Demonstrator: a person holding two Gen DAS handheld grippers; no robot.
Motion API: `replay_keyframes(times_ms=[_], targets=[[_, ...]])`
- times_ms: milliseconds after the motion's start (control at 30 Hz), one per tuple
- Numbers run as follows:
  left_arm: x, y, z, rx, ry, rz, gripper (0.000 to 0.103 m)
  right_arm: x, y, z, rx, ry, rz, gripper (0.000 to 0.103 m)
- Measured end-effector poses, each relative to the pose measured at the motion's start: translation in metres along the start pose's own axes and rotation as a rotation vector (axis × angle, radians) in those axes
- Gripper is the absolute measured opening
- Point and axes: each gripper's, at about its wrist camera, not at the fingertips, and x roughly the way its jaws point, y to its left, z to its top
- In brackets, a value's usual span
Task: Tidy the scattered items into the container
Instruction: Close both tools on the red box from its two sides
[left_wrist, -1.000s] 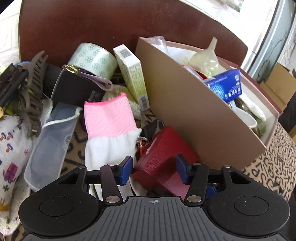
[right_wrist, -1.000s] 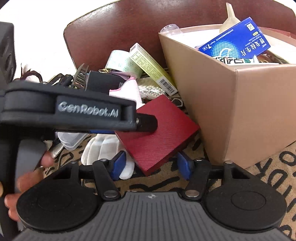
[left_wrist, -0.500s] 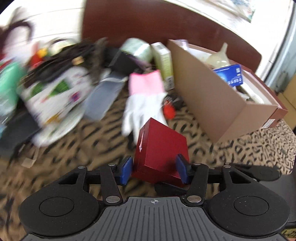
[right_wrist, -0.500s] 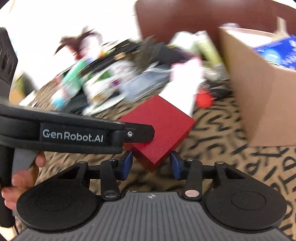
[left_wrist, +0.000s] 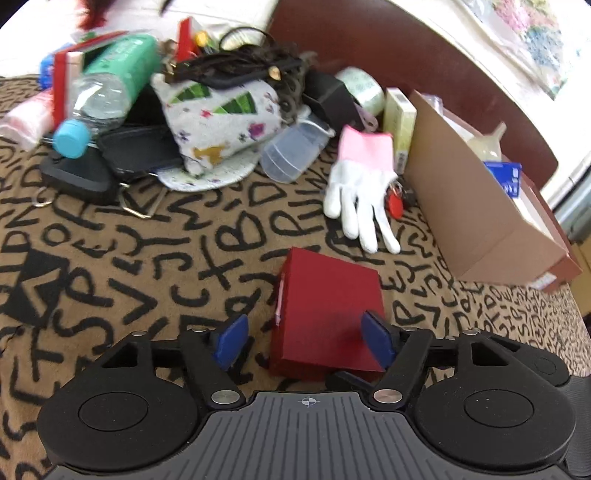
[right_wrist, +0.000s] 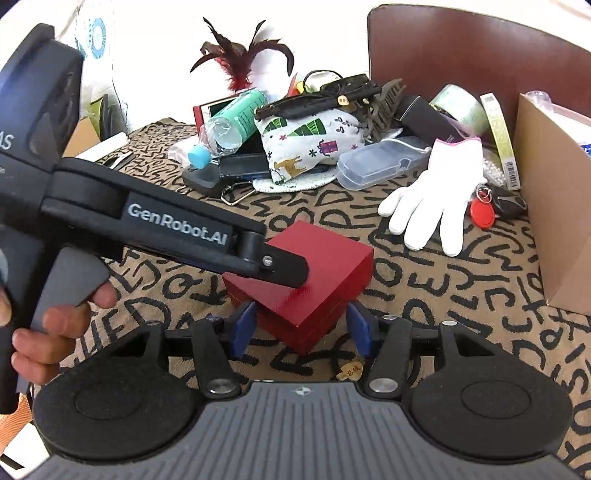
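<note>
Left hand-held gripper (left_wrist: 301, 338) jaws opening, red box (left_wrist: 327, 314) now released on surface, away from container (left_wrist: 480, 206); right hand-held gripper (right_wrist: 301, 328) opening around it, no grip

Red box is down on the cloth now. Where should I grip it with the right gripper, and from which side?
Grip the red box across two opposite flat side walls, below the lid seam, coming down from the near side. It sits corner-on to the right gripper, so roll the wrist to square the pads to the walls. Both grippers' jaws are opening, and the left gripper is letting the box go.
</note>
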Motion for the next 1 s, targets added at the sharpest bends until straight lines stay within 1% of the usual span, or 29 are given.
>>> replay_keyframes(times_ms=[67, 200, 233, 267, 333, 433, 533, 733, 767, 800, 933, 1000], targets=[[0.004, 0.001, 0.002, -0.003, 0.007, -0.009, 0.084, 0.002, 0.0, 0.0, 0.005, 0.008, 0.004, 0.059], [0.008, 0.0, 0.006, 0.008, 0.019, -0.019, 0.084, 0.003, -0.002, 0.0, 0.003, 0.009, 0.015, 0.059], [0.009, -0.001, 0.007, 0.017, 0.022, -0.024, 0.08, 0.003, -0.002, 0.0, 0.003, 0.012, 0.014, 0.06], [0.01, -0.001, 0.008, 0.024, 0.023, -0.029, 0.075, 0.004, -0.003, 0.0, 0.005, 0.019, 0.016, 0.06], [0.01, -0.001, 0.011, 0.033, 0.029, -0.05, 0.071, 0.005, -0.003, 0.0, 0.006, 0.024, 0.018, 0.06], [0.01, -0.004, 0.013, 0.054, 0.024, -0.041, 0.074, 0.006, -0.003, 0.001, -0.003, 0.022, 0.022, 0.06], [0.012, -0.003, 0.014, 0.055, 0.028, -0.037, 0.076, 0.008, -0.003, 0.001, -0.009, 0.027, 0.028, 0.06], [0.016, -0.004, 0.015, 0.058, 0.035, -0.039, 0.077, 0.013, -0.003, 0.005, -0.017, 0.036, 0.036, 0.061], [0.016, -0.004, 0.015, 0.064, 0.038, -0.041, 0.072, 0.013, -0.003, 0.005, -0.017, 0.037, 0.037, 0.061], [0.016, -0.004, 0.015, 0.07, 0.042, -0.041, 0.071, 0.014, -0.003, 0.005, -0.013, 0.038, 0.037, 0.061], [0.013, -0.006, 0.012, 0.089, 0.04, -0.023, 0.069, 0.015, -0.003, 0.006, 0.011, 0.048, 0.047, 0.06], [0.007, -0.008, 0.01, 0.095, 0.036, -0.002, 0.066, 0.012, -0.002, 0.007, 0.021, 0.052, 0.061, 0.059]])
